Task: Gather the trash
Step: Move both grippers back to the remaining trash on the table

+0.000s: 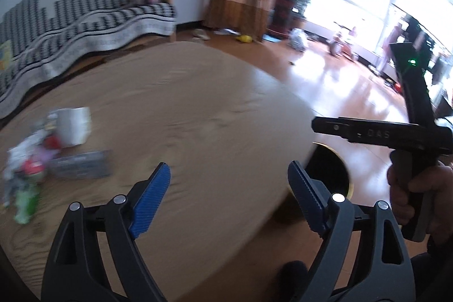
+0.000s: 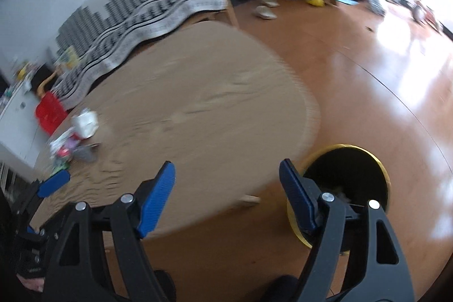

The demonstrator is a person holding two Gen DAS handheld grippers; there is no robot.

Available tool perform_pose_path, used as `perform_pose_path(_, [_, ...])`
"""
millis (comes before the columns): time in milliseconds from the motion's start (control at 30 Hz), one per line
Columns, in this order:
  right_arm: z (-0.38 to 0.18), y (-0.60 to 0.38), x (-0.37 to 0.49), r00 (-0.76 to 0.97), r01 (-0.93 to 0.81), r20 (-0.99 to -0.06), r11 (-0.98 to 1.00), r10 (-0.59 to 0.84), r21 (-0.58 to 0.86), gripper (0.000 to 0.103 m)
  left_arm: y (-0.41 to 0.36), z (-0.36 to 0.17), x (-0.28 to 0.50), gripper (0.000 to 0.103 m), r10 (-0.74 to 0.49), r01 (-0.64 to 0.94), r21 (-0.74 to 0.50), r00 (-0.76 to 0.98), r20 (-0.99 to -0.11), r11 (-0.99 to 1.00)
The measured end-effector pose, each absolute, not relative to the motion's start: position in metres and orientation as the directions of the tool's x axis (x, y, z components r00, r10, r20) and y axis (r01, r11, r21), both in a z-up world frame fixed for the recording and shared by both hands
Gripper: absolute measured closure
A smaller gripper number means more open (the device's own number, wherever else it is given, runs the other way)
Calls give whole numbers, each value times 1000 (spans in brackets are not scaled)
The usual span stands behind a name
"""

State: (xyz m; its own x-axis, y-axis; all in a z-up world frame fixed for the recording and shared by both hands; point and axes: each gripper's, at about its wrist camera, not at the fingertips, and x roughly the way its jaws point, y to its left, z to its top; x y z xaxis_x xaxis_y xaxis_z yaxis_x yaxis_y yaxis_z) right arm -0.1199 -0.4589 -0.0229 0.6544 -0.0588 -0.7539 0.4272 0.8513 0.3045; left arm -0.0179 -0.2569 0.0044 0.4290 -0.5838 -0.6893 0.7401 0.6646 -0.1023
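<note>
Both sets of jaws wide apart and empty: left gripper (image 1: 229, 197) over the near middle of the round table (image 1: 198, 109), right gripper (image 2: 226, 188) over the near right edge, beside the black bin with the gold rim (image 2: 348, 174) on the floor below that edge. Nothing between the blue pads of either.

Trash pile (image 1: 42, 154) heaped at the table's far left edge, well apart from both grippers and to the left of each (blurred, so items only roughly told: a white cup-like piece (image 1: 73, 126), a grey flat box (image 1: 80, 167), a green wrapper (image 1: 25, 203), something red among crumpled white bits). Grey box lying with its long side roughly along the near-left edge, across the left jaws' line of reach.

Left gripper judged the nearer of the two, with the pile just off its left pad; right gripper closer to the bin, farther from the pile (image 2: 73, 137). Likely next: a swing leftward across the table, jaws kept wide, onto one piece at the pile's near side.
</note>
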Motion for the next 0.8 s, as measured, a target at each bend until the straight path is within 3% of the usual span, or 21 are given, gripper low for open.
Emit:
perform_pose_path(500, [-15,-273,23,650,99,-749,962,130,254,28,8,-11,118,20,-242,282,-65,655,-716,957])
perform_pose_path(800, [-33,-226,66,611,-13,-776,981,159,191,27,47,-65,192,22,-185,301,-16,542,-820,953])
